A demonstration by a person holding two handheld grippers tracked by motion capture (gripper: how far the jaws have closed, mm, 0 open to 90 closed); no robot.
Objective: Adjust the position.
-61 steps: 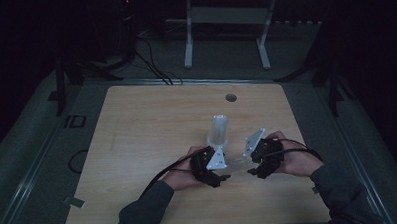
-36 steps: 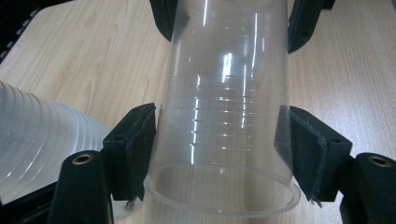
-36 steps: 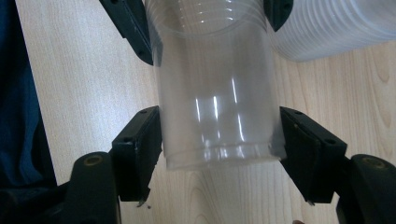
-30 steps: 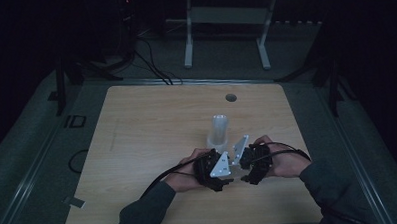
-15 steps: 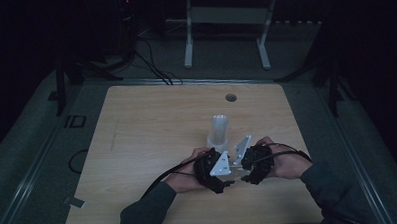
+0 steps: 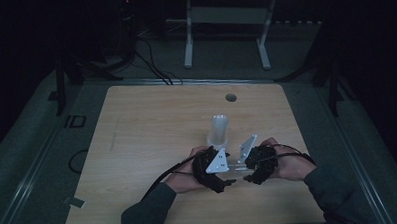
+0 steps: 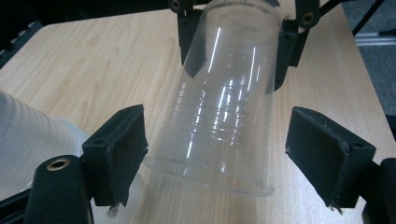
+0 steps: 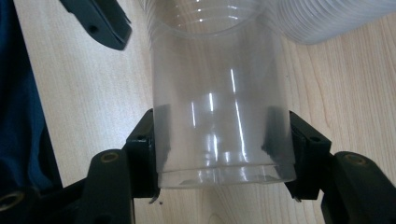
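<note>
A clear plastic cup (image 7: 224, 107) lies level between the two grippers near the table's front edge. My right gripper (image 8: 222, 149) is shut on the cup's (image 8: 219, 93) base end, a pad pressing each side; its jaws have just been closing. My left gripper (image 7: 219, 163) faces it, jaws either side of the cup's rim with a gap on both sides; they have just been opening. In the high view the left gripper (image 6: 211, 166) and the right gripper (image 6: 256, 162) stand tip to tip. A stack of clear cups (image 6: 218, 130) is just behind them.
The wooden table (image 6: 137, 144) has a round hole (image 6: 230, 97) near its far edge. A white metal stand (image 6: 223, 21) and cables (image 6: 150, 63) lie on the floor beyond it. A blue sleeve (image 8: 18, 116) runs along the left of the right gripper view.
The right hand has come in leftward to meet the left one, so the grippers now stand tip to tip. Over the last half second neither hand has visibly shifted.
</note>
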